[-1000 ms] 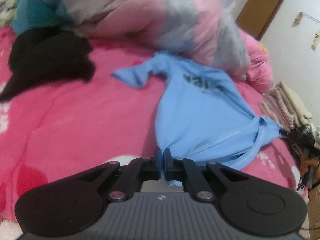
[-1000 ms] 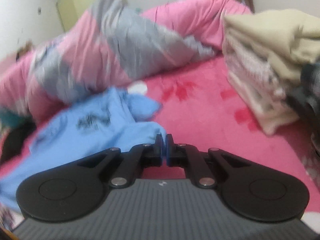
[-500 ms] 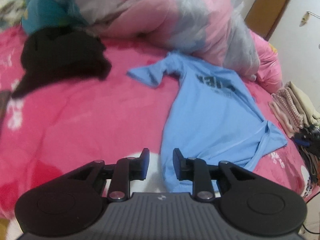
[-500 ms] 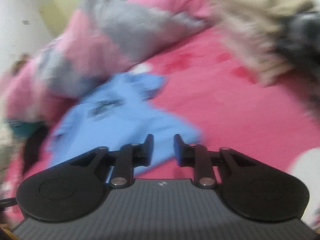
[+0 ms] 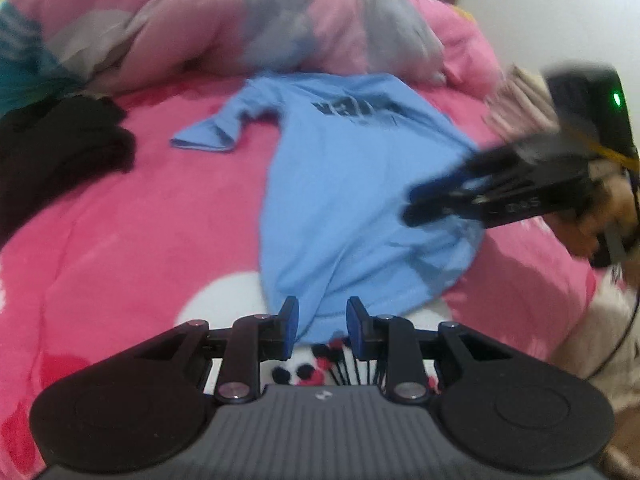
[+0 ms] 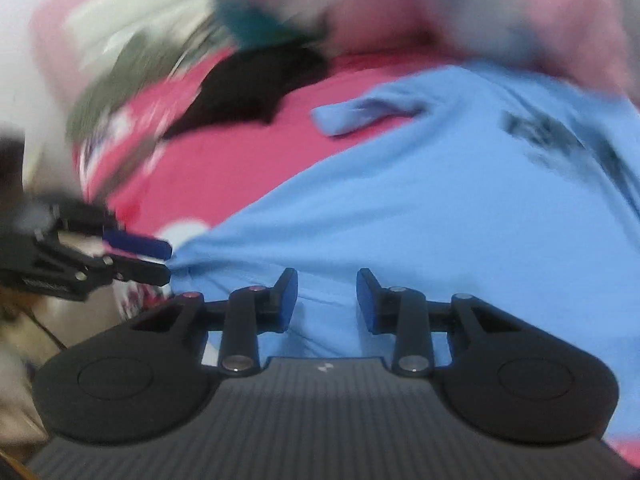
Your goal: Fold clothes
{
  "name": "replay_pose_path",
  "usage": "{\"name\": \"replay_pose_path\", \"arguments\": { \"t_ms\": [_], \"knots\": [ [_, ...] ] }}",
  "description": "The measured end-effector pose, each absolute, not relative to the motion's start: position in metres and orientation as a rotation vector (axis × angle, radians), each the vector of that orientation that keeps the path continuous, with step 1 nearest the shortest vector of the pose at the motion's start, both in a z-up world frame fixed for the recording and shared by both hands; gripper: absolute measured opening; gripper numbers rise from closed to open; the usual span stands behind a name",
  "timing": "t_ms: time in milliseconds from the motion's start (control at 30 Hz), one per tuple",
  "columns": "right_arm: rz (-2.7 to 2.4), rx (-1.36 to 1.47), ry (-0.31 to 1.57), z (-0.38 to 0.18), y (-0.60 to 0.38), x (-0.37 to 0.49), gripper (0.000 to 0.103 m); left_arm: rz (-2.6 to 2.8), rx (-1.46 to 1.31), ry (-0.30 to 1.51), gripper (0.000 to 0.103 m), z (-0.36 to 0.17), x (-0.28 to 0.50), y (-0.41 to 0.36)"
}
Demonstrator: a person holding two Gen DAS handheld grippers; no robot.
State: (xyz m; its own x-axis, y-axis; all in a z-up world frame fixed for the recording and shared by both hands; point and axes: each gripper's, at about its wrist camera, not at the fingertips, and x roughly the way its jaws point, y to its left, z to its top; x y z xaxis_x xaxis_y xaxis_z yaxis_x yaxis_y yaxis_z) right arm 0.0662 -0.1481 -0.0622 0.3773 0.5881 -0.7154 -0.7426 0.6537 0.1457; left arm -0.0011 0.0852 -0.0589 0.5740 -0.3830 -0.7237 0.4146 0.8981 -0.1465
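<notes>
A light-blue cotton T-shirt with a dark printed word on the chest (image 5: 352, 184) lies spread on a bright pink bedcover with white and red patches (image 5: 140, 232). Its collar end points to the far side and its hem comes toward the near edge of the bed. One short sleeve (image 5: 208, 136) sticks out to the left, flat on the cover.

The left gripper (image 5: 322, 326) sits at the shirt's near hem. Its blue-padded jaws are apart, with a tongue of the blue hem lying between them but not pinched. From the right wrist view the same left gripper (image 6: 162, 260) shows at the left, its tips at the corner of the shirt.

The right gripper (image 6: 326, 300) hangs low over the shirt's body, jaws wide apart with only blue cloth below them. In the left wrist view it (image 5: 420, 204) comes in from the right, blurred, above the shirt's right edge.

To the far left lies a crumpled black garment (image 5: 60, 144). Behind the shirt, a rumpled pink and grey quilt (image 5: 248, 20) is heaped along the far side. A blurred stack of folded pale clothes (image 5: 516, 104) sits at the far right.
</notes>
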Motion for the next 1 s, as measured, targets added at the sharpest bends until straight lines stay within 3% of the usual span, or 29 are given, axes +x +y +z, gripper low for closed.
{"name": "replay_pose_path", "arguments": {
  "t_ms": [233, 267, 333, 533, 867, 1000],
  "knots": [
    [0.99, -0.599, 0.709, -0.081, -0.09, 0.047, 0.03, -0.449, 0.045, 0.828, 0.02, -0.071, -0.003, 0.084],
    [0.992, -0.604, 0.7, -0.081, -0.089, 0.046, 0.027, -0.443, 0.036, 0.825, 0.016, -0.072, -0.003, 0.085],
    [0.996, -0.568, 0.711, -0.076, -0.094, 0.045, 0.007, -0.427, 0.02, 0.815, 0.01, -0.072, -0.004, 0.09],
    [0.96, -0.504, 0.668, -0.065, -0.115, 0.017, 0.001, -0.379, -0.029, 0.783, 0.003, -0.07, -0.005, 0.105],
    [0.882, -0.323, 0.669, -0.088, -0.142, -0.025, 0.001, -0.298, -0.301, 0.81, 0.006, -0.063, 0.002, 0.153],
    [0.832, -0.13, 0.665, -0.092, -0.154, -0.022, 0.005, -0.36, -0.5, 0.858, 0.024, -0.068, 0.018, 0.162]
  ]
}}
